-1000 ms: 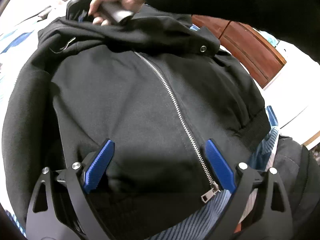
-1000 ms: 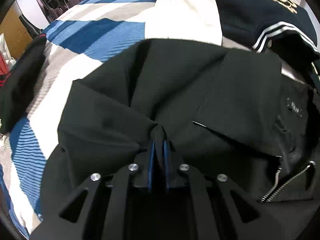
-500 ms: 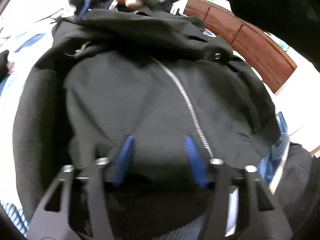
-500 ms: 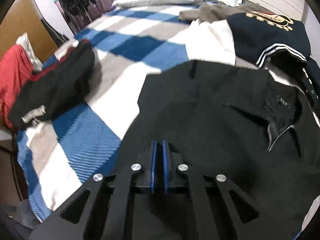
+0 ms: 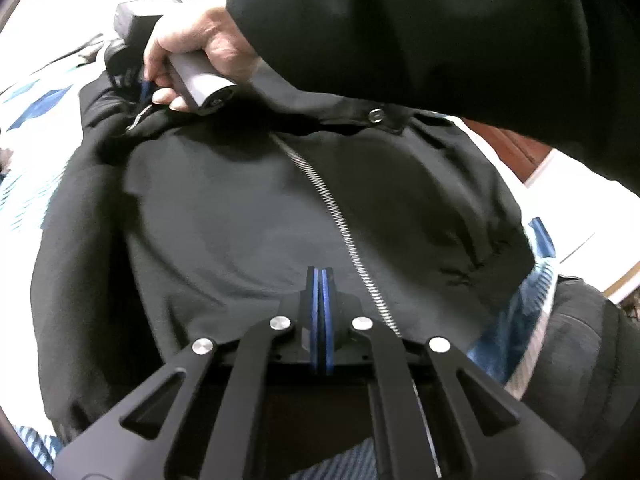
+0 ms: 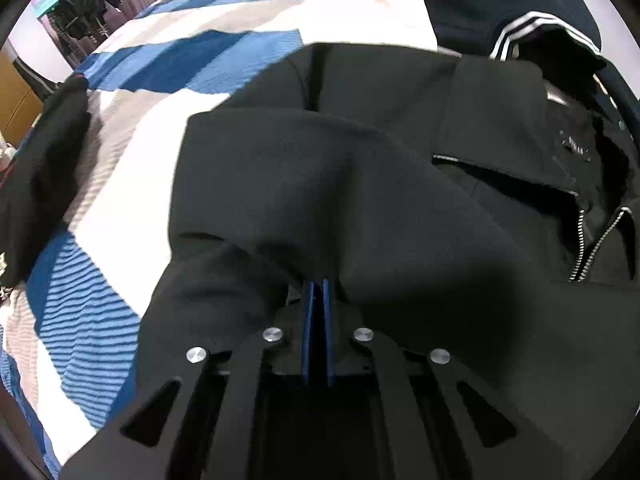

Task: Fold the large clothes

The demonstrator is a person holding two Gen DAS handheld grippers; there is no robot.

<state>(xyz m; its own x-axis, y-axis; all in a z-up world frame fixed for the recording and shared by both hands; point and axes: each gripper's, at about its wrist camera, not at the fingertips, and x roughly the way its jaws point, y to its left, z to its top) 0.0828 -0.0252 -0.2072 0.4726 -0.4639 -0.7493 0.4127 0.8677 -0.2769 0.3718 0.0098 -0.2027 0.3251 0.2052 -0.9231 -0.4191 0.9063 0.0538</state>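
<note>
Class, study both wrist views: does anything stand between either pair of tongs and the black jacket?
Nothing visible does. The left tongs are shut at the black jacket near its zipper; the right tongs are shut on its fabric.

A black zip-front jacket (image 5: 248, 216) lies front-up, zipped, one side folded inward.

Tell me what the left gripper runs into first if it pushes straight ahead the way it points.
Most likely the black jacket itself: the left gripper sits shut at its hem beside the zipper, and the front panel fills the line ahead. Depth is unclear; it may already be touching.
</note>
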